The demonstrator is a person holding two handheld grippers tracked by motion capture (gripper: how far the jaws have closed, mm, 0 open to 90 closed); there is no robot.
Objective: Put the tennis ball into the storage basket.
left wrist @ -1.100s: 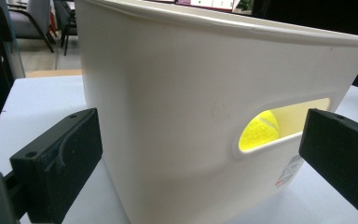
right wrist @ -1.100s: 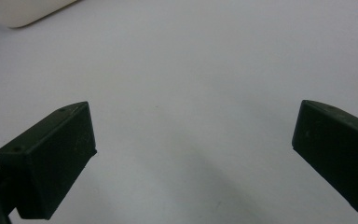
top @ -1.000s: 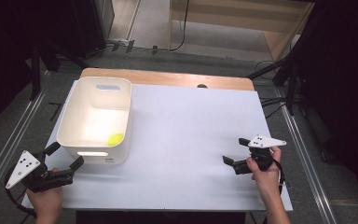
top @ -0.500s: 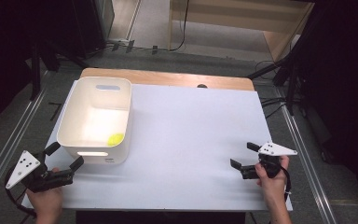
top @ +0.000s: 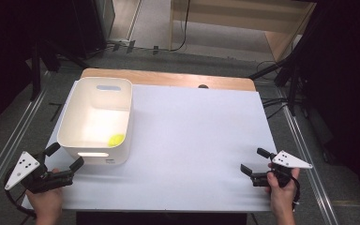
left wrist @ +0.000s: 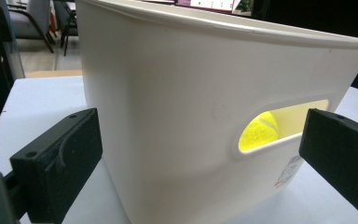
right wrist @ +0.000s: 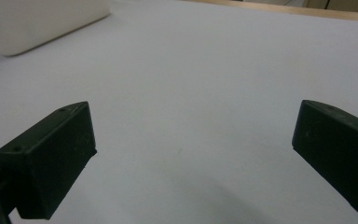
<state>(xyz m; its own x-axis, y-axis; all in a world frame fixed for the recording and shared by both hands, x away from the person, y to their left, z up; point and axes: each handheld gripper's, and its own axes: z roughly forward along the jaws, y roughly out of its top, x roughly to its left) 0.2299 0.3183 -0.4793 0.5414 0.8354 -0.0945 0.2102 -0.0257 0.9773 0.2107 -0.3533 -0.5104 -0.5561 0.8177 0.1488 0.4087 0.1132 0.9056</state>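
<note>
On the white table (top: pixel 192 140), the tub (top: pixel 96 123) sits just ahead of your left gripper (top: pixel 64 157), jaws wide and empty; your right gripper (top: pixel 254 161), equally agape and empty, is well off.

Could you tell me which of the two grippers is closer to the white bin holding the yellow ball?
The left gripper: its open jaws face the white bin, beside the handle slot showing the yellow ball. The right gripper sits across the table.

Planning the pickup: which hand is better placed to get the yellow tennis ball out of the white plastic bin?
Left. The left tongs sit open right beside the white plastic bin holding the yellow tennis ball; the right tongs are open across the table.
</note>
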